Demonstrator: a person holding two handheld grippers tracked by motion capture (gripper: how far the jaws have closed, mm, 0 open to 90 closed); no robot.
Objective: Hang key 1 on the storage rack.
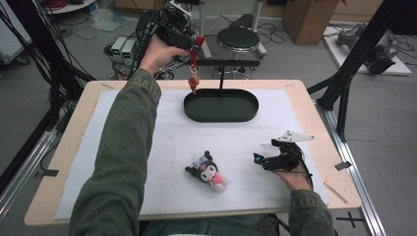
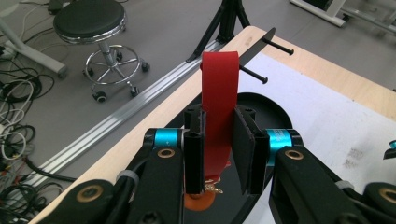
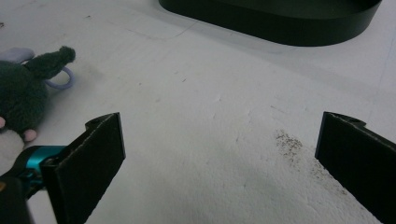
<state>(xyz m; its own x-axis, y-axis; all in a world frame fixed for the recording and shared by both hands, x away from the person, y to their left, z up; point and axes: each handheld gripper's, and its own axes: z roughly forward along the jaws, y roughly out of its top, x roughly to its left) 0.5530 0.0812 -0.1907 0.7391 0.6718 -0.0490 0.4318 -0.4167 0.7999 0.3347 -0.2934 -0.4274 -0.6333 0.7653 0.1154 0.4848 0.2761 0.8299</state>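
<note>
My left gripper (image 1: 196,43) is raised above the table's far edge, shut on a red strap (image 2: 218,116). From the strap hangs an orange charm (image 1: 193,80), just left of the black stand's crossbar (image 1: 228,63). The stand rises from a black oval tray (image 1: 221,117). In the left gripper view the strap (image 2: 218,116) passes up between the pads, with the stand's pegs (image 2: 254,74) beyond it. My right gripper (image 1: 259,159) rests on the white mat at the right, open, nothing between its jaws. A dark plush toy (image 1: 209,170) with a pink body lies on the mat left of it.
The white mat (image 1: 123,162) covers most of the wooden table (image 1: 74,132). Behind the table stand a black stool (image 1: 238,39), cables and boxes. Black frame posts (image 1: 354,59) stand at the table's right.
</note>
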